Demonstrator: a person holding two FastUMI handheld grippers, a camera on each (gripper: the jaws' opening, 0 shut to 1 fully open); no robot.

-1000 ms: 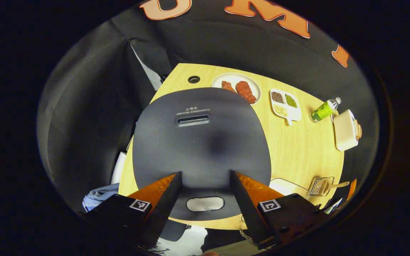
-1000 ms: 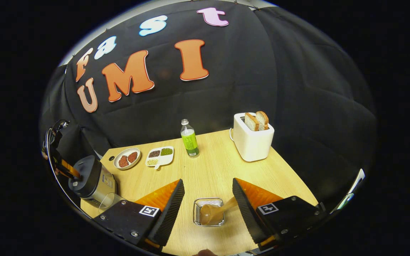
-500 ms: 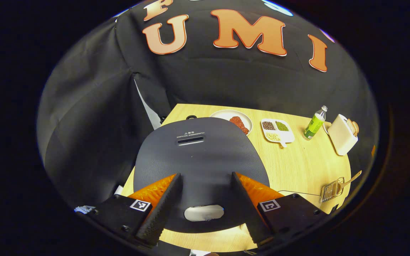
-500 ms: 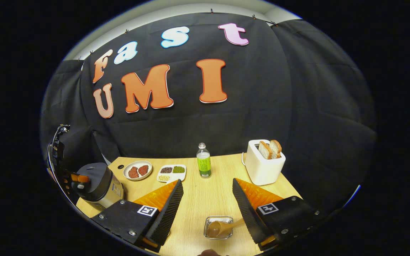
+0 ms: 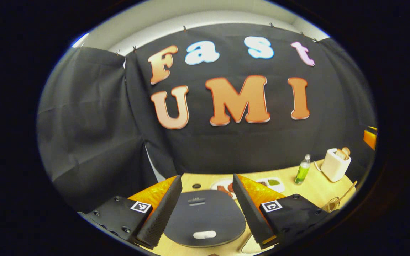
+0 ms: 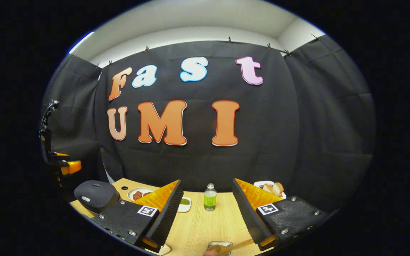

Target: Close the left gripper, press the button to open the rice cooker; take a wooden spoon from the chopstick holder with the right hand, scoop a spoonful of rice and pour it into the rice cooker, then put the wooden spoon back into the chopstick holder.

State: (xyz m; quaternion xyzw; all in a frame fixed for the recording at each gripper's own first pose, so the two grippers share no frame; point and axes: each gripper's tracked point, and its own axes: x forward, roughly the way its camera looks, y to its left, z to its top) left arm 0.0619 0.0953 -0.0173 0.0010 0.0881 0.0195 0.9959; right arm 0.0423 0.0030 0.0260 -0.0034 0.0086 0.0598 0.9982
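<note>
- Your left gripper has its fingers spread wide apart, with nothing held between them.
- Below and ahead of that gripper, seen between its fingers, sits the dark grey rounded rice cooker, its lid down; the pale oval button lies at the lid's near edge, apart from both fingers.
- Beyond the cooker's far edge you have a white round plate of red meat pieces, partly hidden behind the right finger.
- Farther off to the right of your left gripper stand a green plastic bottle and a white toaster holding bread slices, both on the light wooden table.
- Low at the right edge of the left gripper view, the wire chopstick holder carries the wooden spoon, its handle slanting up and to the right.
- Your right gripper is likewise spread, fingers gripping nothing.
- Just below that gripper, the holder sits at the bottom edge of the view, the spoon lying across it towards the right finger; whether the finger touches it, I cannot tell.
- Ahead between the right gripper's fingers stands the bottle; the rice cooker is far to its left.
</note>
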